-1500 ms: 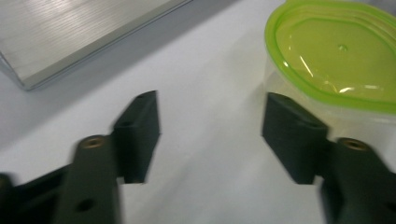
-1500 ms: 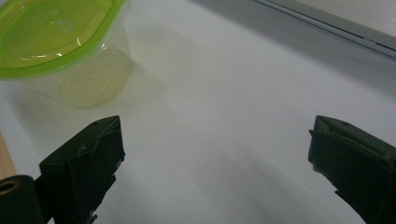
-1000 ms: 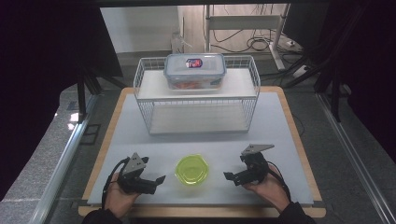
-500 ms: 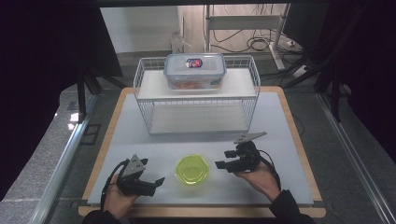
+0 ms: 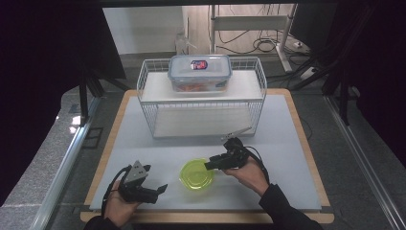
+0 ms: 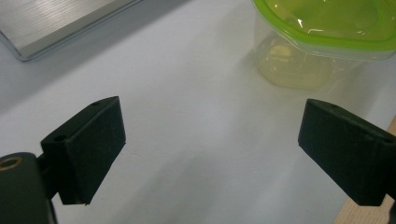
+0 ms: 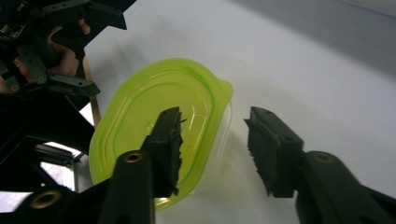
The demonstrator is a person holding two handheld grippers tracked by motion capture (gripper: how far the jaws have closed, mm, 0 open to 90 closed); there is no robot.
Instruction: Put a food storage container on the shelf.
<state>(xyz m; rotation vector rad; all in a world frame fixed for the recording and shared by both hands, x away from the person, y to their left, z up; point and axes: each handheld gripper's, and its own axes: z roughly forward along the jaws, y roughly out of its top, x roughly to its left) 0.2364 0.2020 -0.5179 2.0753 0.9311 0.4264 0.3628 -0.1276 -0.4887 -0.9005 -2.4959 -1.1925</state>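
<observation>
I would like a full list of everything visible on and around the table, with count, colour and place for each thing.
green-lidded container: 1, clear with lime green lid, on the table's near middle, between the two grippers
wire rack: 1, white, at the table's far middle
clear box: 1, transparent with bluish lid and a label, on top of the wire rack
table: 1, white top with wooden edge
left gripper: 1, black, near left, jaws open on nothing
right gripper: 1, black, at the container's right rim, jaws just closing, one over the lid, one outside, not yet pressing
</observation>
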